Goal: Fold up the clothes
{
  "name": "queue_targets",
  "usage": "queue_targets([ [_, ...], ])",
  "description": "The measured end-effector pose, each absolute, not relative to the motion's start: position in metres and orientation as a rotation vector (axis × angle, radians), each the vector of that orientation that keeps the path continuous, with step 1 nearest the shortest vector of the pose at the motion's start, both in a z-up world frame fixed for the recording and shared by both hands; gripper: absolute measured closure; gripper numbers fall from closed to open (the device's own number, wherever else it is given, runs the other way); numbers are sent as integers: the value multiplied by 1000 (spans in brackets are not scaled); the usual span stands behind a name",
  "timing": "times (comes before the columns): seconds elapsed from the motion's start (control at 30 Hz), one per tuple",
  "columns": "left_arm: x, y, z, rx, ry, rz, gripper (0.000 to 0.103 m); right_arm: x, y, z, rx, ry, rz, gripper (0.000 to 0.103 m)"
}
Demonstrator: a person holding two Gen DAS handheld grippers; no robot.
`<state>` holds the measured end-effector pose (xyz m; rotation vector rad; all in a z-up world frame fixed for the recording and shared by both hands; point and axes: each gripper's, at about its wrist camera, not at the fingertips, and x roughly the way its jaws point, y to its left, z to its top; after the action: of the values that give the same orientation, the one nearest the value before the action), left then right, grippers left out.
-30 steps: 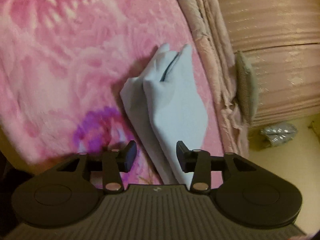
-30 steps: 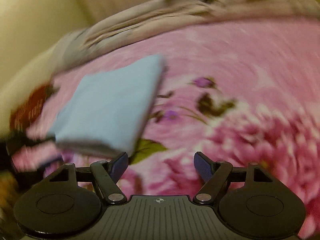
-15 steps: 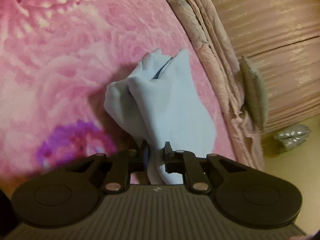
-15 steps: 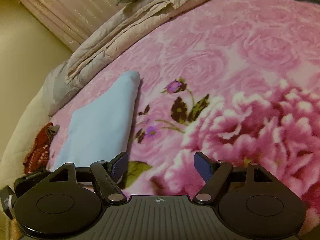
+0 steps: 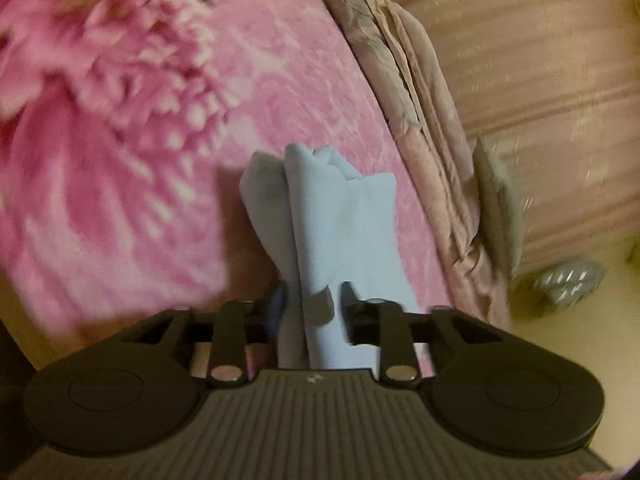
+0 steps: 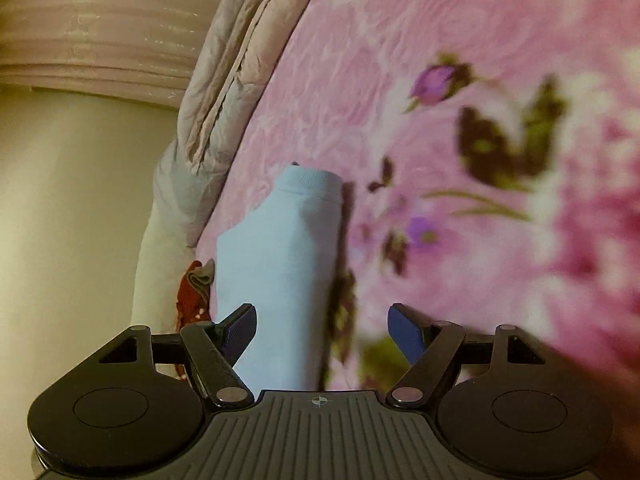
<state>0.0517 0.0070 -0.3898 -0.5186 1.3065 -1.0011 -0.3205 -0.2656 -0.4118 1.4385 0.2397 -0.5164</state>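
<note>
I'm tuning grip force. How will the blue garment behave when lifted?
Likely floppy: the garment bunches into soft folds where the left gripper pinches it. Probably light, thin knit. The unheld end would likely droop and unfold.

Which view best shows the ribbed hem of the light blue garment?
The right wrist view: the ribbed hem sits sharp at the far end of the light blue garment, beyond the open right gripper. The left wrist view shows only bunched folds pinched in the left gripper; no hem is visible.
</note>
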Motion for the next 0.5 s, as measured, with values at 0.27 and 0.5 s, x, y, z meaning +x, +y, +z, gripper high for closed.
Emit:
queue_targets([
  [0.27, 48, 16, -408, -621, 1379, -982, 87, -255, -300, -418, 1367, 341, -564, 61],
  [0.5, 84, 19, -392, -516, 1357, -1033, 91, -262, -257, -409, 1363, 371, -620, 82],
])
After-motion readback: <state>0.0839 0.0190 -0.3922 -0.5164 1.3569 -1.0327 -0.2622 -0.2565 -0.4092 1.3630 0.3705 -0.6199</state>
